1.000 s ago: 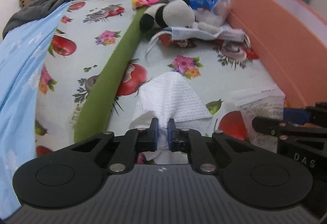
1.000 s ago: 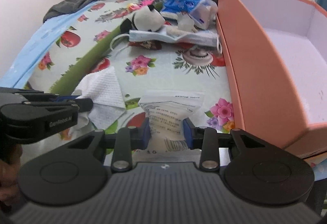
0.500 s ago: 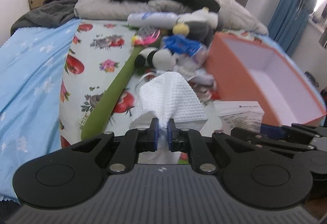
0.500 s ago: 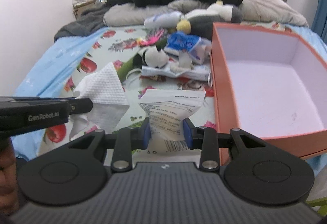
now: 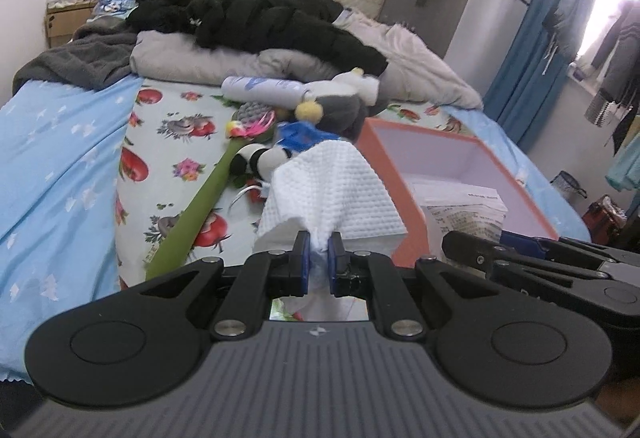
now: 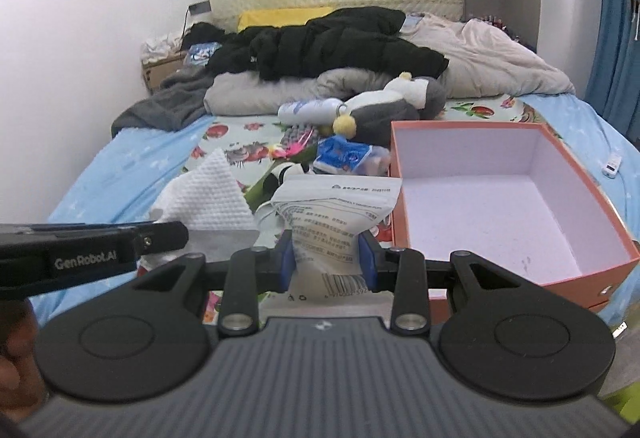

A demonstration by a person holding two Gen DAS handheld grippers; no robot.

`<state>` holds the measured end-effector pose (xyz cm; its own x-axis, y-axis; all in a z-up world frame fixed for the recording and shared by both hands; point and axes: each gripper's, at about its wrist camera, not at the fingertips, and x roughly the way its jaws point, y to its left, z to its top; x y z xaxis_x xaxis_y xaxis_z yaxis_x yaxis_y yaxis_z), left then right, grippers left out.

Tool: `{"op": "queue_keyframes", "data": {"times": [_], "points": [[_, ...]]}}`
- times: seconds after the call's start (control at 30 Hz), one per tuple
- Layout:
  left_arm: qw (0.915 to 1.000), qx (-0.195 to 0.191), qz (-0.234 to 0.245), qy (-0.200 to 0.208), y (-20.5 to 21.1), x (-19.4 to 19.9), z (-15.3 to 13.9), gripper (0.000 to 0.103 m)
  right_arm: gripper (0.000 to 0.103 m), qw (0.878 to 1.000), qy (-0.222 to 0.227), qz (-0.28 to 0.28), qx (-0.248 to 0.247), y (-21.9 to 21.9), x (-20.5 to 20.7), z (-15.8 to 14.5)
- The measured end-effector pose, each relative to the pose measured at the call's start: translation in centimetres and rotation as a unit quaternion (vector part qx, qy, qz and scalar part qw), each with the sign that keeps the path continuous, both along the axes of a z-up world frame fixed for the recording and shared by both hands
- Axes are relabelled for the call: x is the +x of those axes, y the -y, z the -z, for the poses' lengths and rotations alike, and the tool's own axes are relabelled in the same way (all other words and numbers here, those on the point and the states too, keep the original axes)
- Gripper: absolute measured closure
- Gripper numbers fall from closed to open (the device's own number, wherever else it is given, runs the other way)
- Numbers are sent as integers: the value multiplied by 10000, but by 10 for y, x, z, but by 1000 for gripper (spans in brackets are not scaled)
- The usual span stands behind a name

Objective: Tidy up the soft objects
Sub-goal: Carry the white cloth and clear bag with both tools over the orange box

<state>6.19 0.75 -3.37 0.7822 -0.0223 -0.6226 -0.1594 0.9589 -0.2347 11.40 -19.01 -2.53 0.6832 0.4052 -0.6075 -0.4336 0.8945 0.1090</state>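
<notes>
My left gripper point(image 5: 318, 262) is shut on a white waffle-textured cloth point(image 5: 332, 190) and holds it up above the bed. My right gripper point(image 6: 326, 260) is shut on a white printed plastic pouch point(image 6: 334, 214), also lifted. The cloth also shows in the right wrist view point(image 6: 208, 194), and the pouch in the left wrist view point(image 5: 460, 214). An open orange box point(image 6: 512, 198) with a pale inside stands on the bed right of both grippers. A pile of soft toys point(image 6: 348, 146) lies beyond: a panda, a blue packet, a grey and white plush.
A long green plush stem point(image 5: 200, 214) lies along the floral sheet point(image 5: 168, 142). A black jacket point(image 6: 320, 42), grey blankets and a white bottle point(image 6: 312, 108) lie at the head of the bed. Blue curtains point(image 5: 520, 38) hang at the right.
Both grippers have risen and drawn back from the bed, each with its item held. The view now takes in the whole bed and the box's inside.
</notes>
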Motion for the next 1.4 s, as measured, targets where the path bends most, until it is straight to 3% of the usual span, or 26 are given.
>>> {"op": "queue_keyframes", "data": {"times": [0.23, 0.5, 0.77, 0.97, 1.4], "points": [[9993, -153, 304, 129, 26, -10, -18, 92, 66, 9996, 38, 276, 99, 28, -12, -17], [9957, -258, 886, 114, 66, 11, -24, 92, 66, 9959, 41, 894, 112, 75, -16, -27], [9896, -391, 1375, -141, 97, 67, -18, 92, 66, 9922, -137, 1229, 130, 106, 14, -16], [9860, -321, 1584, -408, 118, 124, -7, 92, 66, 9896, -379, 1378, 166, 126, 61, 1], [9738, -239, 1982, -1086, 163, 249, 52, 92, 65, 9827, -983, 1569, 105, 159, 156, 59]]}}
